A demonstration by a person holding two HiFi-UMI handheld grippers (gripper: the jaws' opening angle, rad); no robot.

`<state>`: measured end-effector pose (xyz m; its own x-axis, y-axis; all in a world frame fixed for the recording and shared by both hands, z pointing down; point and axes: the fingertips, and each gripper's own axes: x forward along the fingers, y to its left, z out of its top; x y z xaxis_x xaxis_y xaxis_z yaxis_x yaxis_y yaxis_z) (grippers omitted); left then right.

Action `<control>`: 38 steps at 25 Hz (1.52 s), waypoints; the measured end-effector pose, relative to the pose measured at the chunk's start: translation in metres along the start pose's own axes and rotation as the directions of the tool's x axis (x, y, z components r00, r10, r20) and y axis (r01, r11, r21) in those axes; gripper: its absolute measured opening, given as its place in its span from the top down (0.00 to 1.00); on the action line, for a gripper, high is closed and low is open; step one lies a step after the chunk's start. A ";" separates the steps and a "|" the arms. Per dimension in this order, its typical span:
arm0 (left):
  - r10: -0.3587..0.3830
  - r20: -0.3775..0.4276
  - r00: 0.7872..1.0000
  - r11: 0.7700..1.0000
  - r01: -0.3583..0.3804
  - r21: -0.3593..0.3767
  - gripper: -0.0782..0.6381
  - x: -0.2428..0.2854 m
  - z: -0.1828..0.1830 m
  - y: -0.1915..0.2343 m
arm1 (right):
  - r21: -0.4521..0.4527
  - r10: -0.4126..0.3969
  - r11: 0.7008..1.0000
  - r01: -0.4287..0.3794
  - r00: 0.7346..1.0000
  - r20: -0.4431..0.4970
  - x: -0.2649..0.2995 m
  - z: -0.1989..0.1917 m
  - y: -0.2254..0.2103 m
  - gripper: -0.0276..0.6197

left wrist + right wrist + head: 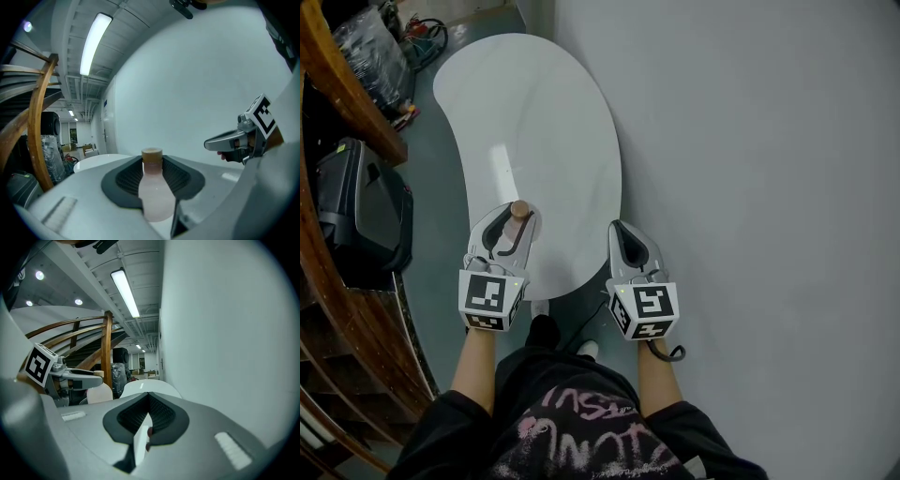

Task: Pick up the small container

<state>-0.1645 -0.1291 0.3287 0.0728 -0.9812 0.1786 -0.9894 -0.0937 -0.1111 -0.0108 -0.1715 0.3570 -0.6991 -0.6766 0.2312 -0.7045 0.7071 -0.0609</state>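
White kidney-shaped table lies under the left gripper. Its jaws are clamped on the small translucent pinkish container with tan cap. The right gripper is pinched closed with nothing in it, at the table's right edge. Container is upright, long axis vertical, cap up. Grasp looks done. Can't tell if the base is clear of the table. Next is probably a straight lift, holding the squeeze.

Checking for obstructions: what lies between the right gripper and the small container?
Only bare white table, in the head view. The small container is clamped in the left gripper; the right gripper is shut, empty.
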 end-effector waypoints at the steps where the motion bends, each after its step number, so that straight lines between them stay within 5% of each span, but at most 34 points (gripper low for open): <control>1: 0.004 0.004 1.000 1.000 -0.004 0.001 0.70 -0.003 0.002 -0.001 | -0.001 0.004 1.000 -0.004 1.000 0.004 -0.001 0.001 0.001 0.94; 38: 0.066 0.073 0.995 0.998 -0.067 0.019 0.71 -0.048 0.031 0.002 | -0.035 0.048 0.998 -0.045 0.995 0.084 -0.021 0.035 0.018 0.94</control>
<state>-0.1665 -0.0870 0.2899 0.0168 -0.9949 0.0993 -0.9895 -0.0308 -0.1412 -0.0131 -0.1512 0.3172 -0.7400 -0.6565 0.1460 -0.6673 0.7439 -0.0370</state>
